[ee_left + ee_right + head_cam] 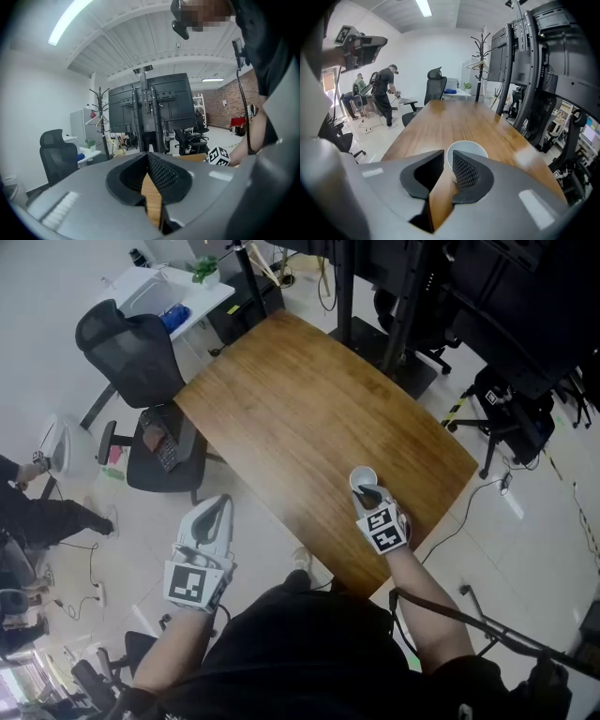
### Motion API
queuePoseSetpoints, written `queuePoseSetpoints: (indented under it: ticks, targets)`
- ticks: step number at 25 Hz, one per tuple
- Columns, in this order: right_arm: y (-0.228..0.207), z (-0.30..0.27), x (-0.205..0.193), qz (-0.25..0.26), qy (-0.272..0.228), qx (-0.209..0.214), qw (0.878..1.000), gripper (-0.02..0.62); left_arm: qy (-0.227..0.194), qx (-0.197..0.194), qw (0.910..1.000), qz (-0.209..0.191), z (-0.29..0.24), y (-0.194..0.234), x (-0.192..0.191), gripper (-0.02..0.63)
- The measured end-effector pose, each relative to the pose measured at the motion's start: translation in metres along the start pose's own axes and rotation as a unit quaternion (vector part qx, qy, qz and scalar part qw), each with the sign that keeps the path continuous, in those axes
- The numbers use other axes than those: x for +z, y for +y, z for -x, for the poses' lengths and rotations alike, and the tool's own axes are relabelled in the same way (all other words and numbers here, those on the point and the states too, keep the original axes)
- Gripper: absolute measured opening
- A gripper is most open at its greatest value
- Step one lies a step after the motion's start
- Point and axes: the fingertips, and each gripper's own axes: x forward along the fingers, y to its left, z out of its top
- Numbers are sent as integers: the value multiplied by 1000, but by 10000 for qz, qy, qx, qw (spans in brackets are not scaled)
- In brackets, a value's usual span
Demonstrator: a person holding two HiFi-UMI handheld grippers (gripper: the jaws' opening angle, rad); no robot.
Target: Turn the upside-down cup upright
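1. Head view: a white cup [363,478] stands upright, mouth up, on the wooden table [309,409], near the edge closest to the person. The right gripper [368,495] reaches in from that edge, its tips at the cup's near rim and its marker cube [384,530] just behind. The left gripper [217,509] hangs off the table's left side, over the pale floor and well apart from the cup. A black office chair [131,352] stands by the table's far left corner.

2. Left gripper view: the left gripper [147,155] has its jaws pressed together with nothing between them. Only a sliver of the wooden table shows below the meeting pads. Past them rise a stand of dark monitors [150,101], a coat rack [97,112] and the black office chair [56,154]. The right gripper's marker cube [218,156] shows at the right, beside the person's arm.

3. Right gripper view: the right gripper [448,152] has its jaws narrowly parted and straddles the cup's near wall. The right jaw is over the open mouth and the left jaw is outside. A slim gap shows beside the wall, so the pads do not appear to clamp it. The cup [468,149] sits on its base on the table [454,117], which runs away toward another office chair [436,86]. A person [386,93] stands on the floor to the left.
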Motion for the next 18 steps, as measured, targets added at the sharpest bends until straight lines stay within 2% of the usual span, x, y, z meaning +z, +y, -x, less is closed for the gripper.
queuePoseSetpoints:
  ticks: [4,7,8,9,11,12,16,18]
  targets:
    - [6,17,4,15,-268,-201,9994,61,-38,-146,9999,51,-5,1,-4,-2]
    - [4,41,9,-331,-866,-570,9941,54,-51,-385,9992,134,-14,-5,-14,-2]
    - [-2,51,11,-684,-1118,-738,9886,16,-43,-485,9987,156,-18,-8,-18,-2]
    - [-10,63,12,-1136,-1372,-911,9798,3,-33,-574,9982,194,-23,-11,-22,-2]
    - [-28,85,17,-1906,-1793,-1250,9570,2,-71,-705,9970,298,-41,-17,-25,-2]
    - [-35,97,21,-2043,-1944,-1419,9488,2,-132,-787,9962,342,-52,-23,-24,-2]
    - [-53,150,48,-1722,-2298,-2324,9293,2,-455,-1431,9879,391,-98,-68,-12,-2]
    - [-60,167,53,-1653,-2312,-2679,9206,2,-383,-1715,9839,338,-118,-87,-20,-2]
